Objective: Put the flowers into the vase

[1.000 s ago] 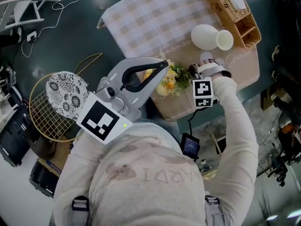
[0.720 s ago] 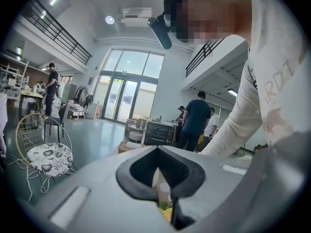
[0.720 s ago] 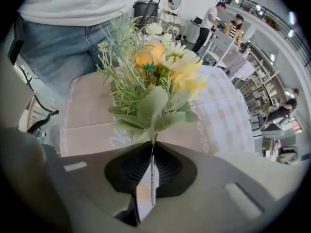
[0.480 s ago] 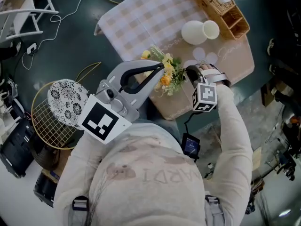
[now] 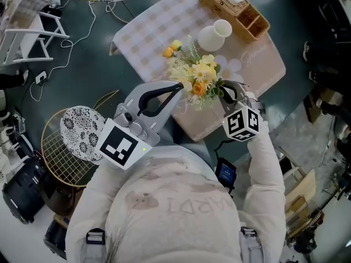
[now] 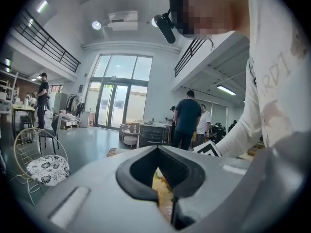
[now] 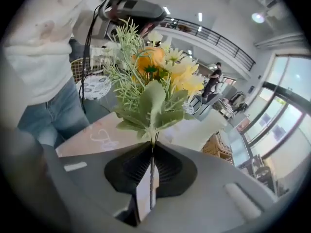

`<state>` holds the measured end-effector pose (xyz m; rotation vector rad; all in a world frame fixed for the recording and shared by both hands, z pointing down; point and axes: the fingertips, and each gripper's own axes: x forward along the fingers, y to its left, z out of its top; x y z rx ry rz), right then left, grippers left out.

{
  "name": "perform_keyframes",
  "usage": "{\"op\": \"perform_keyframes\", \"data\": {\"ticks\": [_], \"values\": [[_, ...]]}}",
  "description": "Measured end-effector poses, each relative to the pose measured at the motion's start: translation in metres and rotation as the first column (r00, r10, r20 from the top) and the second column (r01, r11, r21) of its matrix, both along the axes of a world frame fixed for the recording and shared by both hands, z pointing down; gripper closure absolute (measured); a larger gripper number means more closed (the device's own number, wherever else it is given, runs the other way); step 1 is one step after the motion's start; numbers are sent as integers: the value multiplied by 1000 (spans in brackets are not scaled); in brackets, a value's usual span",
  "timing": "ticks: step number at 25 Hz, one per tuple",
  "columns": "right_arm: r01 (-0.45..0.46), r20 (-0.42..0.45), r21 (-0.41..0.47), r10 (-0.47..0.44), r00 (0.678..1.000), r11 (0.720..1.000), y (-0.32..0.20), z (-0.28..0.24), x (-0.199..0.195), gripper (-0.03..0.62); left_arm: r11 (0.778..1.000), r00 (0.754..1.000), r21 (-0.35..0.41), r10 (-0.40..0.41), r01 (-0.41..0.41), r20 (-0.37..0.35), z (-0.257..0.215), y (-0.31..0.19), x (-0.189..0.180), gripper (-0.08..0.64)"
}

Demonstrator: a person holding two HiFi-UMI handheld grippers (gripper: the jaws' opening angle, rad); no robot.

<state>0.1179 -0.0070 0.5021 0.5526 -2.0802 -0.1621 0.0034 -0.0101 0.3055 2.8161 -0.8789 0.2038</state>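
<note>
Only partly visible beneath the flowers (image 5: 196, 76), the right gripper (image 5: 224, 90).

In the head view the stems of the flowers (image 5: 198, 78) vanish behind the right gripper (image 5: 224, 90), and the person's shoulders (image 5: 175, 201) cover the near edge of the tabletop (image 5: 159, 32). Between the jaws of the left gripper (image 6: 165, 183), a yellow sliver (image 6: 163, 195) is too narrow to identify.

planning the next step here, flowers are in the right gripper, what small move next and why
Probably carry the flowers toward the white vase. The right gripper is shut on their stem, blooms clear of the cloth, and the vase sits farther off, not yet under them.
</note>
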Motion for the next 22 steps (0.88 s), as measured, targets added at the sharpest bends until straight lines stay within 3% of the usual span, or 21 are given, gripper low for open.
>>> {"op": "perform_keyframes", "data": {"ticks": [4, 8, 14, 22], "values": [[-134, 172, 48, 124, 977, 990, -2, -43, -1, 546, 999, 1000, 39, -23, 23, 4, -11, 8, -1, 560], [-214, 323, 75, 179, 929, 974, -1, -83, -3, 546, 998, 999, 60, -36, 37, -22, -25, 14, -3, 560], [-307, 560, 103, 200, 804, 946, -10, -141, -10, 545, 998, 999, 60, -21, 24, -47, -32, 17, 6, 560], [-409, 741, 61, 234, 630, 910, -43, -191, -10, 545, 992, 998, 122, 48, -45, -26, -37, 16, 22, 560]]}}
